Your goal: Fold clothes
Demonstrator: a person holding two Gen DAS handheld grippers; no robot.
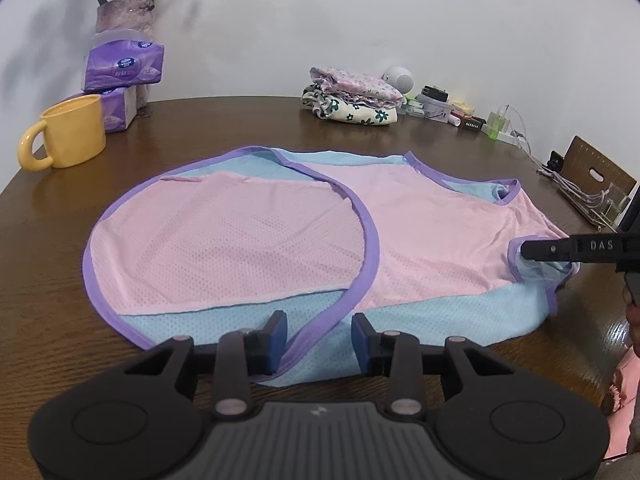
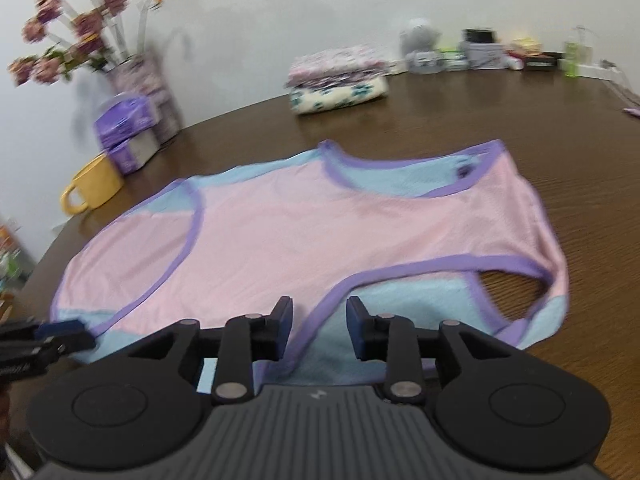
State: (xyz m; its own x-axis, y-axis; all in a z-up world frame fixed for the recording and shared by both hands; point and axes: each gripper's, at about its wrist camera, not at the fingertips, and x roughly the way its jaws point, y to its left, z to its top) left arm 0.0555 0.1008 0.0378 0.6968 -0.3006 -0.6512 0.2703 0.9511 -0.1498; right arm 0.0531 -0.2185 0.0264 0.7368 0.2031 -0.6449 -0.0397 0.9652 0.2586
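A pink and light-blue mesh sleeveless top [image 1: 420, 232] with purple trim lies flat on the brown wooden table [image 1: 200, 120], its left part folded over onto itself. My left gripper [image 1: 319, 340] is open at the near hem, and the purple trim runs through the gap without touching the pads. In the right wrist view the top [image 2: 320, 228] fills the middle. My right gripper [image 2: 320, 330] is open over the armhole's purple trim at the near edge. From the left wrist view the right gripper [image 1: 524, 249] shows side-on at the right armhole. The left gripper [image 2: 76, 330] appears at the top's lower-left corner.
A yellow mug [image 1: 68, 136], purple tissue packs [image 1: 124, 66] and a vase of flowers [image 1: 124, 12] stand at the back left. A folded stack of floral clothes [image 1: 352, 96] sits at the back. Small items [image 1: 444, 104] and a cardboard box with cables [image 1: 592, 184] line the right.
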